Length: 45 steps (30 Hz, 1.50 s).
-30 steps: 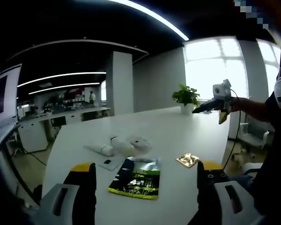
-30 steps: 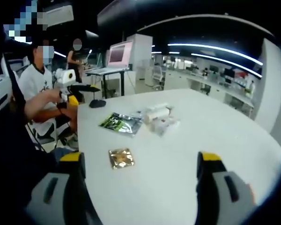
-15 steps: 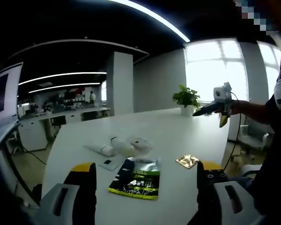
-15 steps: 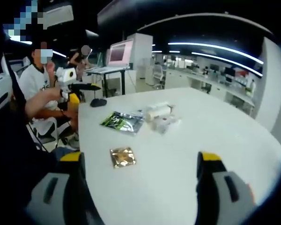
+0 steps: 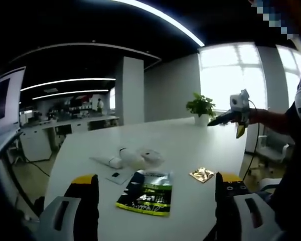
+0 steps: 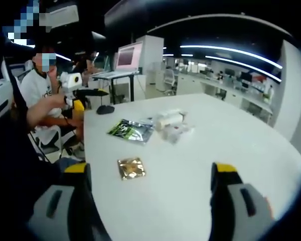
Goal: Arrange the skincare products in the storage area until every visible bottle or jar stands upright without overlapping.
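A white table [image 5: 190, 145] [image 6: 215, 135] carries a small cluster of white skincare items [image 5: 135, 156] [image 6: 169, 124] lying on their sides. Beside them lies a dark green sachet [image 5: 146, 192] [image 6: 130, 131] and, apart from it, a small gold sachet [image 5: 201, 174] [image 6: 131, 167]. My left gripper [image 5: 155, 211] is open, held above the table's near edge short of the green sachet. My right gripper [image 6: 149, 201] is open too, near the gold sachet with nothing between its jaws. Each gripper shows in the other's view, held in the air off the table's edge [image 5: 231, 113] [image 6: 78, 95].
A potted plant [image 5: 200, 106] stands at the table's far end by a bright window. A dark computer mouse [image 6: 105, 110] lies near the table's edge. A seated person [image 6: 40, 90] is beyond the left gripper. Desks and a monitor [image 6: 128, 57] stand behind.
The left gripper view has shifted slightly, its jaws sitting a little lower in the picture. The items on the table have not moved.
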Each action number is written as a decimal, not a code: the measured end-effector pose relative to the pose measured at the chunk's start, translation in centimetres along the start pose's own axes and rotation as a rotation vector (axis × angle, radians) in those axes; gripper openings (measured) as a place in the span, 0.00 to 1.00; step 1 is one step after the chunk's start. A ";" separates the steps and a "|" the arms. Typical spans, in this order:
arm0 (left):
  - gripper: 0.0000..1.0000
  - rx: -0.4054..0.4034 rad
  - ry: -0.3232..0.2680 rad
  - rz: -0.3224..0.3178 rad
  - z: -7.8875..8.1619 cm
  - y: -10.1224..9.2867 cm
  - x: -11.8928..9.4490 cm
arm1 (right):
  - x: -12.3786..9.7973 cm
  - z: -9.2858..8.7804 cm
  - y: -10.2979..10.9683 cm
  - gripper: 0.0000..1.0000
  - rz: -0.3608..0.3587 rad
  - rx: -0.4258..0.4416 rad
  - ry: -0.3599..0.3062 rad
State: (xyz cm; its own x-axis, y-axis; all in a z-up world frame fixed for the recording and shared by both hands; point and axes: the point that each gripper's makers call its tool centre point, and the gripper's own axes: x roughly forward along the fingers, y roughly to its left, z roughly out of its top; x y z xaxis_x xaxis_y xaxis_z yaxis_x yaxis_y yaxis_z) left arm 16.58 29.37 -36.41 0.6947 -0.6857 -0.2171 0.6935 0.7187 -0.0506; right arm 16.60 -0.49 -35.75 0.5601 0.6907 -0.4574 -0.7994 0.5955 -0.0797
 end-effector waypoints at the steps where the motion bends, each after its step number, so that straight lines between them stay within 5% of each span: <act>1: 1.00 0.002 -0.002 -0.001 0.1 0.0 0.0 | 0.1 -0.1 -0.1 1.00 -0.002 0.006 0.001; 17: 1.00 -0.004 -0.004 0.008 -0.4 0.4 0.1 | 0.5 2.4 -0.4 1.00 -0.016 -0.030 0.020; 45: 0.99 -0.052 0.010 -0.042 -2.1 0.0 1.5 | 8.0 4.3 -2.7 1.00 0.020 -0.018 0.058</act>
State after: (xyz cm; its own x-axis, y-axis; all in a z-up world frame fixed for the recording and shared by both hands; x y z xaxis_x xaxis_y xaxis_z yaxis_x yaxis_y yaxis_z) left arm 17.20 28.56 -38.78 0.6631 -0.7143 -0.2237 0.7110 0.6945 -0.1100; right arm 24.17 5.20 -35.41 0.5313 0.6770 -0.5094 -0.8142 0.5741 -0.0862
